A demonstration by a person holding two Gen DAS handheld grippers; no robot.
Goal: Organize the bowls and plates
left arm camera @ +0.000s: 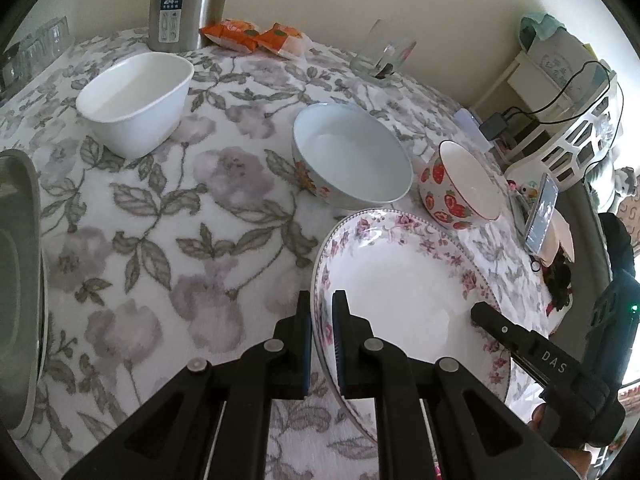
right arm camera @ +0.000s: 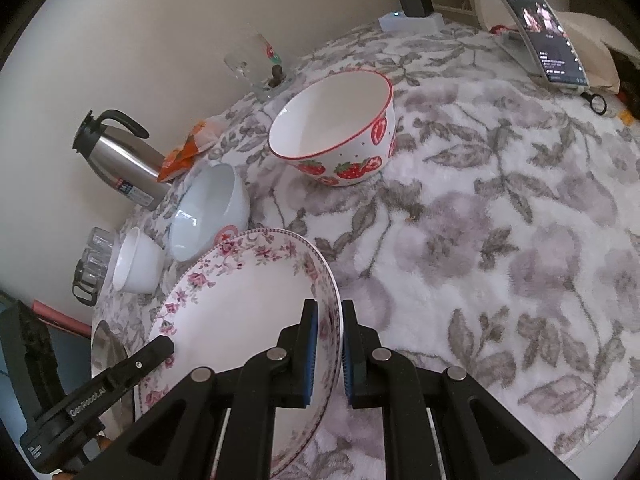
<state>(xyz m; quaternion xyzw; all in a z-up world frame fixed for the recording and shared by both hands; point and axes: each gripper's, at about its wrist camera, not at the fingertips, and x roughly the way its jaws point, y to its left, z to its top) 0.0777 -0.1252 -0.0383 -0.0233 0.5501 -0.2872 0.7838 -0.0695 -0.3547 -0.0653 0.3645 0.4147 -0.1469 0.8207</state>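
Observation:
A large white plate with a pink flower border [left arm camera: 404,284] [right arm camera: 240,300] hangs just above the flowered tablecloth, held from both sides. My left gripper [left arm camera: 322,300] is shut on its left rim. My right gripper [right arm camera: 330,308] is shut on its right rim and also shows as a black finger in the left wrist view [left arm camera: 516,336]. Beyond the plate stand a strawberry-print bowl [left arm camera: 460,188] [right arm camera: 336,136], a pale blue bowl with orange flowers [left arm camera: 352,156] [right arm camera: 208,212] and a plain white bowl [left arm camera: 136,100] [right arm camera: 136,264].
A steel thermos [left arm camera: 188,0] [right arm camera: 120,160], orange snack packets [left arm camera: 256,34] and a drinking glass [left arm camera: 382,52] [right arm camera: 256,64] stand along the back wall. A grey metal dish [left arm camera: 18,280] lies at the left edge. A lit phone [right arm camera: 540,28] leans at the right.

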